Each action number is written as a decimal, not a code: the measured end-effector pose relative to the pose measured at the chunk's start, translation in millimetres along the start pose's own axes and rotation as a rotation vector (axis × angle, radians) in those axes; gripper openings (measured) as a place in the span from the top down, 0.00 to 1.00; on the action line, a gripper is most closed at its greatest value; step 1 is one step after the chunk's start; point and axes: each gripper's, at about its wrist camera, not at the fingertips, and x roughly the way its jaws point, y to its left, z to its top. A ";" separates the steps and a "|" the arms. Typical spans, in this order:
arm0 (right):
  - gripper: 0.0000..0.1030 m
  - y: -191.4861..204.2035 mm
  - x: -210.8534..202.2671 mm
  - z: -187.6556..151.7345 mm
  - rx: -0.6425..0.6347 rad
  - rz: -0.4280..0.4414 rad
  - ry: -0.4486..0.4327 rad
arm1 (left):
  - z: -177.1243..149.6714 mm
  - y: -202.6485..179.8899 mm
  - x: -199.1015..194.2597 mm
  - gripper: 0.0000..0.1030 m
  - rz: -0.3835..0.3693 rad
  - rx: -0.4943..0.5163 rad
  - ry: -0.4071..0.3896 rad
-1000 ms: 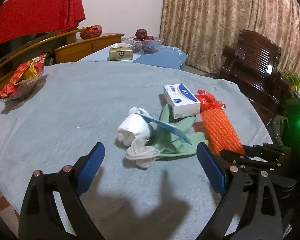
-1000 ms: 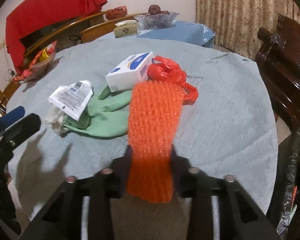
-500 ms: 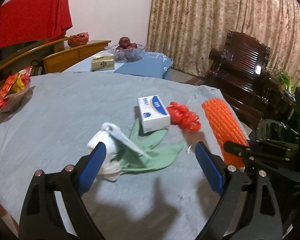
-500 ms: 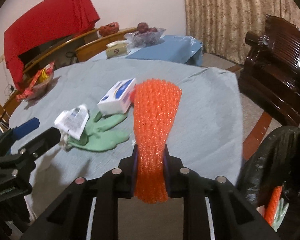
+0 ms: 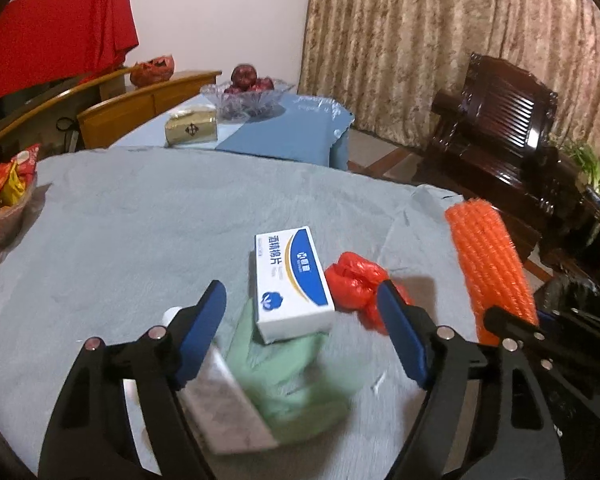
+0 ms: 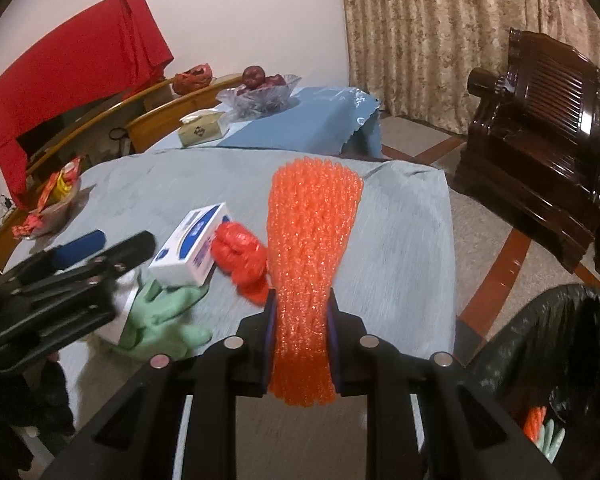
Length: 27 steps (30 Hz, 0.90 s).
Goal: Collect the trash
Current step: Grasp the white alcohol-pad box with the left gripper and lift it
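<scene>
My right gripper (image 6: 300, 318) is shut on an orange foam net sleeve (image 6: 312, 240), lifted off the table; the sleeve (image 5: 488, 264) also shows at the right of the left wrist view. My left gripper (image 5: 302, 308) hangs over the trash pile with its jaws closing; the white and blue box (image 5: 292, 280) lies between them, untouched. Beside the box sits a crumpled red plastic bag (image 5: 354, 284). A green glove (image 5: 296, 384) and a flat white wrapper (image 5: 224, 404) lie under the gripper. A black trash bag (image 6: 560, 360) stands open at the lower right.
The round table (image 5: 140, 216) has a grey cloth. A snack dish (image 5: 4, 200) sits at its left edge. Behind are a blue-covered table (image 5: 284, 136) with a fruit bowl (image 5: 246, 96) and tissue box (image 5: 192, 128). A dark wooden chair (image 6: 540, 128) stands at the right.
My left gripper moved right from the white wad to over the box and narrowed. My right gripper lifted the orange sleeve off the table and swung right, bringing the black bag into view.
</scene>
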 end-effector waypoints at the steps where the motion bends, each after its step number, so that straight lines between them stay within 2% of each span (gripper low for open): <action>1: 0.79 -0.9 2.8 1.8 0.001 0.000 0.000 | 0.2 0.1 3.7 0.29 0.005 -0.002 0.007; 10: 0.79 -10.6 20.4 5.4 0.017 0.006 0.007 | -7.0 5.5 47.5 0.36 0.045 -0.052 0.129; 17: 0.79 -13.2 27.2 3.3 0.026 0.006 0.020 | -9.1 8.2 65.6 0.41 0.048 -0.057 0.171; 22: 0.79 -11.6 30.5 2.4 0.027 0.010 0.025 | -8.0 5.3 69.1 0.46 0.043 -0.040 0.176; 27: 0.79 -8.4 25.5 1.9 0.021 0.019 0.020 | -9.0 3.2 55.7 0.46 0.041 -0.042 0.141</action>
